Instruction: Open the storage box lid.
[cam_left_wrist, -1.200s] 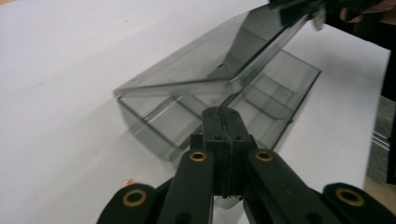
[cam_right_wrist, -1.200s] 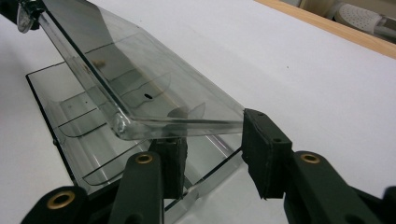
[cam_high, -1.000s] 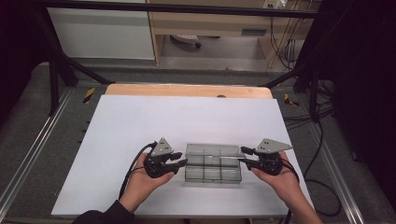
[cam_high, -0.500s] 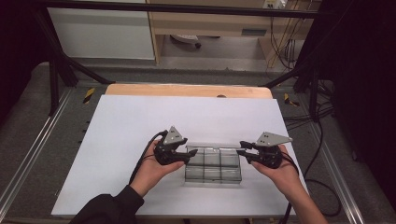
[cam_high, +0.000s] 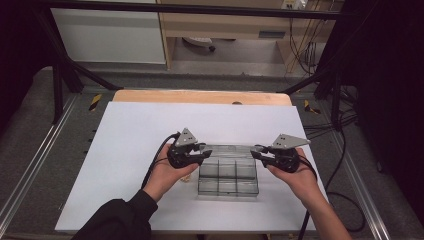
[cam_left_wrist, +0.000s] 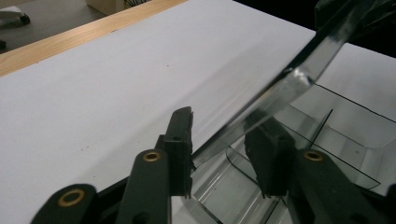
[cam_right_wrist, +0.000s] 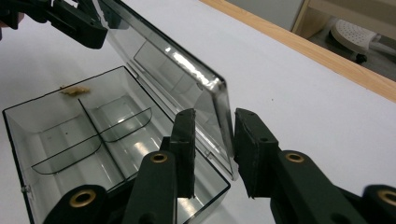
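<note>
A clear compartment box (cam_high: 228, 176) is seen on the white table (cam_high: 125, 130), near its front middle. Its lid (cam_high: 227, 146) is raised on the far side and is held at each end. The lid's left end is set between the left gripper (cam_high: 201, 151) jaws, which have just been closing and stand narrowly apart around its edge; contact cannot be told. The right end is flanked by the right gripper (cam_high: 256, 151) jaws, also just closing, with a small gap visible. A yellowish scrap (cam_right_wrist: 74, 90) lies in one compartment.
</note>
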